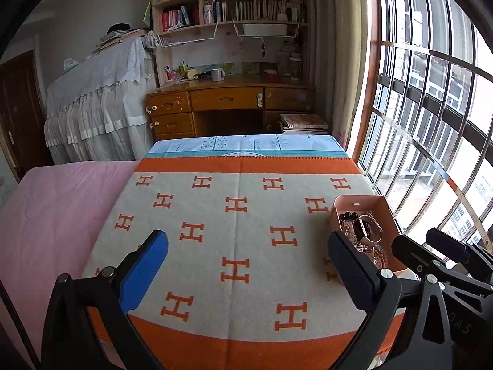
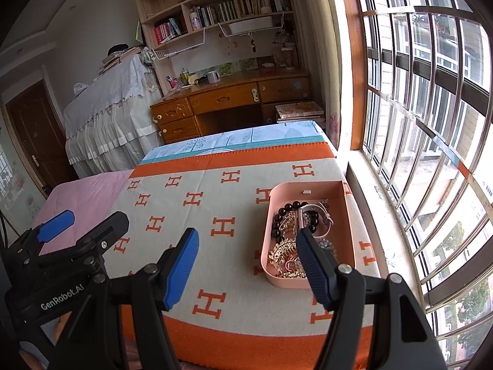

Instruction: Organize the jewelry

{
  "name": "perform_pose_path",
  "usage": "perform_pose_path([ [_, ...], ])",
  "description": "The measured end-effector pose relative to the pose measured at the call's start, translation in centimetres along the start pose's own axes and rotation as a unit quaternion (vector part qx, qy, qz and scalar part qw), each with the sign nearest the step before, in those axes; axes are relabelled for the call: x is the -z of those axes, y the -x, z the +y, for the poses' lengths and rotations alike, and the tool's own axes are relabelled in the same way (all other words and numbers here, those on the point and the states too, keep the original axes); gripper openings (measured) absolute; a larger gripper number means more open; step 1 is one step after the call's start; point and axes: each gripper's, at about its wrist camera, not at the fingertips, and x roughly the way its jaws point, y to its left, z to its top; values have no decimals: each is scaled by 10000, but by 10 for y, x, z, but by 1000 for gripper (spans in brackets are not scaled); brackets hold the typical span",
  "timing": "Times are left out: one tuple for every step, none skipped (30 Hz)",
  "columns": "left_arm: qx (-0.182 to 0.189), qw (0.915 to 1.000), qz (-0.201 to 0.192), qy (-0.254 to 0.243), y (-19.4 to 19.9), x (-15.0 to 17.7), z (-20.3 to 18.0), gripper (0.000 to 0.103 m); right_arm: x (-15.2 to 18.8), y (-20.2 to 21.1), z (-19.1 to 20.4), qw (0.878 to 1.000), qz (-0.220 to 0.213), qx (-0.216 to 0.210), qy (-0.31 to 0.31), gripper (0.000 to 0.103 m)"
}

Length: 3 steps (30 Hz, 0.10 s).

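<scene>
Already gathered: black bead bracelet (image 2: 286,215), smartwatch (image 2: 314,217) and gold hair comb (image 2: 283,251) lie heaped in the pink tray (image 2: 349,215).
Tray place: on the orange H-patterned blanket (image 2: 191,225) over the bed, near the window.
Left tool (image 1: 246,265): jaws apart, empty.
Right tool (image 2: 246,265): jaws apart, empty, right finger above the tray.
Left to do: apparently nothing loose remains on the blanket; sorting within the tray may remain.

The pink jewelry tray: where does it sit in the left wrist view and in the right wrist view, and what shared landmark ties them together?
Left wrist view: the pink jewelry tray sits at the right edge, partly hidden behind that gripper's right finger.
Right wrist view: the tray sits right of centre, seen whole, near the window side.
Shared landmark: the orange-and-cream H-patterned blanket under the tray, with the wooden desk beyond it.
</scene>
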Motion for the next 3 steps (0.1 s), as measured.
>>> perform_pose_path([
  [6, 10000, 4, 3, 0, 0, 0, 102, 1, -1, 0, 10000, 8, 9, 6, 66],
  [15, 10000, 23, 10, 0, 0, 0, 102, 0, -2, 0, 10000, 19, 10, 9, 66],
  [25, 10000, 53, 20, -2, 0, 1, 102, 1, -3, 0, 10000, 35, 16, 13, 66],
])
